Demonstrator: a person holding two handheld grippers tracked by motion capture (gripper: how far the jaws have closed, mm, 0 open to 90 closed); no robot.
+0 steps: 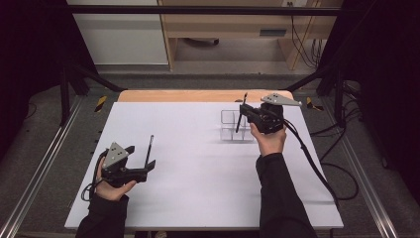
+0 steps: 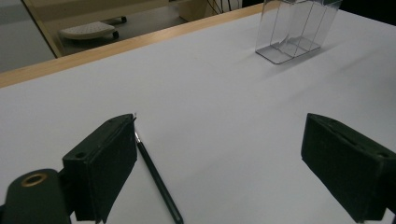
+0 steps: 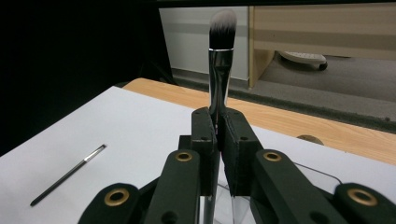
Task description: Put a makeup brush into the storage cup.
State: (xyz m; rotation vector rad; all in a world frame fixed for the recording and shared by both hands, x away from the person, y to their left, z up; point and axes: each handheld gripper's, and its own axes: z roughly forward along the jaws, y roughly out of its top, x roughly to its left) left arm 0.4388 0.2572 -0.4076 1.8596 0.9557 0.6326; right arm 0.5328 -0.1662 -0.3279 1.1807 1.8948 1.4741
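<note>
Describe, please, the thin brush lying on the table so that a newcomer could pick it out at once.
Start at the white table and go to its left side, where the left gripper hovers with open jaws. Lying flat on the sheet just ahead of those jaws is the thin black liner brush. Unlike the thick, white-tipped makeup brush clamped upright in the right gripper above the clear organizer, it is pencil-slim and unheld.

A white table point(image 1: 198, 198) with a wooden far edge; beyond it, grey floor point(image 1: 237, 54).

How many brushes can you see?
2. A thick makeup brush is clamped upright in the right gripper above the clear organiser; a thin brush lies on the table beside the left gripper.
</note>
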